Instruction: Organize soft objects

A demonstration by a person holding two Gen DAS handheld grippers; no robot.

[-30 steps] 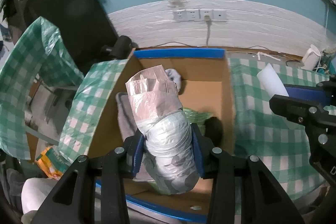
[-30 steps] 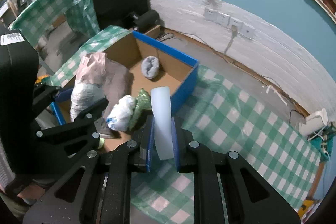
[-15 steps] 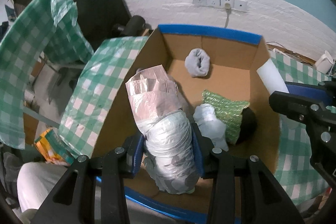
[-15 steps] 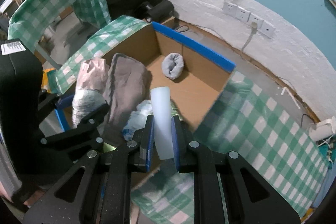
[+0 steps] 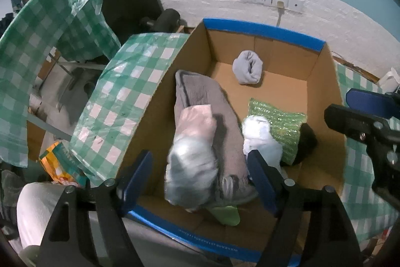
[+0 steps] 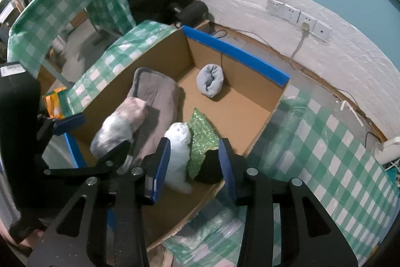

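The left tool (image 5: 200, 174) stands wide over the near end of the cardboard box (image 5: 262, 29); its jaws have just been opening, and the wrapped plastic bundle (image 5: 192, 162) lies blurred between them with no pad pressing on it, apparently dropping or just landed on the grey folded cloth (image 5: 200, 96) along the box's left wall. The right tool (image 6: 193, 167) is partly open as well, its jaws having just been opening, and nothing sits between its pads; the white foam piece it would have let go cannot be picked out with certainty in either view.

Below the right tool lie a white crumpled bag (image 6: 178, 149), a green glittery pouch (image 6: 200, 139) and a dark object (image 6: 210, 169), packed close together near the box's front wall. A rolled grey sock (image 6: 210, 83) sits alone toward the back, with bare cardboard floor around it.

The step in hand looks like the release into the box. To do it well, both tools should stay spread until they are lifted straight up and clear of the rim, so no pad drags plastic or cloth back out. The bundle rests on a soft slope and may roll toward the white bag. The checked surface (image 6: 325, 147) beside the box is where the next soft item would be sought.
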